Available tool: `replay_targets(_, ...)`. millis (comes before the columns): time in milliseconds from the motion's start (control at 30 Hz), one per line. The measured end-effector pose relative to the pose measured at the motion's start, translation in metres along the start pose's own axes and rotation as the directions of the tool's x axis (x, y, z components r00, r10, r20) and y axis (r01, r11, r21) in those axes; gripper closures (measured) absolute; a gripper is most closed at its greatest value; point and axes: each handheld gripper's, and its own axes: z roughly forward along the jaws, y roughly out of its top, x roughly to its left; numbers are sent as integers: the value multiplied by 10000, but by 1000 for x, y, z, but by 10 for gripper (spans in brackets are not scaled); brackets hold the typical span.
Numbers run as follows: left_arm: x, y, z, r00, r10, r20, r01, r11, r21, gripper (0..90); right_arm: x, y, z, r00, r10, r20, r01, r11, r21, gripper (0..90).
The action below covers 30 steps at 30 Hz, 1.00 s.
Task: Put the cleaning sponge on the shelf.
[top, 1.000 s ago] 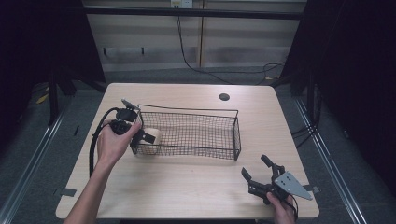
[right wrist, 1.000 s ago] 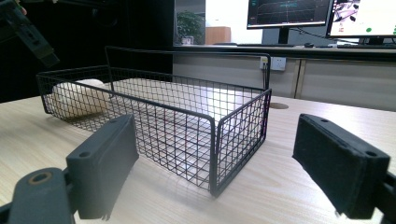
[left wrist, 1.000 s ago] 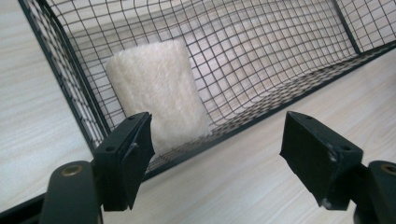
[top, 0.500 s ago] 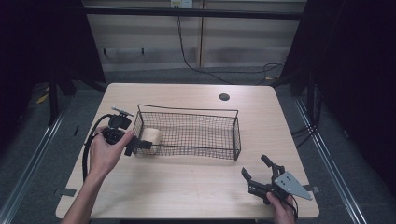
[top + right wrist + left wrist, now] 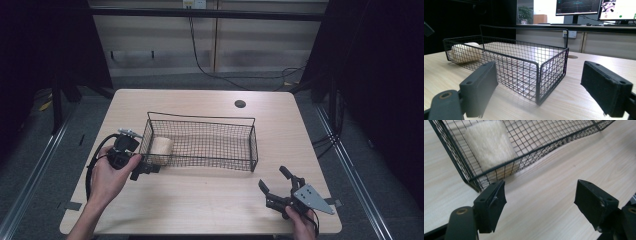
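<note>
The cream, fuzzy-surfaced rolled cloth or soft block point(image 5: 162, 148) lies on its side at the left end of the black wire-mesh basket point(image 5: 250, 145), against the end wall and close to the near-left corner; the basket stands mid-desk on the pale wood-grain desk point(image 5: 200, 210). The left gripper point(image 5: 150, 167) sits just outside the basket's near-left corner, low over the desk, aimed toward that corner. Its fingers point(image 5: 491, 207) have just been closing after a brief widening; now they stand apart with nothing between them, only bare desk in the gap, and the roll is behind the mesh. The right gripper point(image 5: 275, 187) rests at the near-right of the desk, well apart from the basket, fingers point(image 5: 480, 87) spread wide and empty, pointed at the basket's right end. Judgement on handling: the roll looks light, soft and compressible, with a napped, non-slippery surface, and is not fragile; it should deform under the pads rather than slip. Best hold is likely across its short diameter near mid-length, coming from above over the rim, since the mesh walls block a side approach. The basket is stiff, light wire and may slide on the smooth desk if bumped; its rim wire is the obvious hold.
</note>
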Motion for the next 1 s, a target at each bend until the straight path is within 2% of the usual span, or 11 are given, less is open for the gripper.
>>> replay_targets(67,0,-3,-1,10000,61,23,-61,10000,-12,247,0,0,0,10000,-5,-6,5,10000,26,131)
replay_targets(133,2,-11,-2,9998,-63,166,64,10000,-75,252,0,0,0,10000,25,13,-25,10000,25,130)
replay_targets(267,2,-20,-3,9999,-101,34,102,9997,-216,254,0,0,0,10000,1,23,-1,10000,33,130)
replay_targets(300,2,-26,-3,9998,-114,166,118,9996,-272,254,0,0,0,10000,7,-3,-7,10000,37,130)
replay_targets(467,1,-41,1,9997,-149,189,151,9999,-56,254,0,0,0,10000,3,7,-3,10000,35,131)
replay_targets(567,2,-54,2,9987,-470,220,477,9982,-371,253,0,0,0,10000,-10,40,9,10000,28,130)
replay_targets(600,2,-54,2,9987,-470,220,477,9982,-371,253,0,0,0,10000,-4,39,4,10000,7,131)
replay_targets(633,2,-61,5,9984,-501,248,508,9983,-270,253,0,0,0,10000,10,36,-10,10000,11,131)
replay_targets(700,2,-64,6,9980,-516,361,524,9984,-203,253,0,0,0,10000,-10,22,10,10000,26,130)
replay_targets(933,4,-77,7,9988,-477,127,482,9979,-441,242,0,0,0,10000,-3,-5,3,10000,82,130)
replay_targets(1000,4,-79,10,9986,-502,150,506,9984,-269,242,0,0,0,10000,25,-19,-25,10000,89,130)
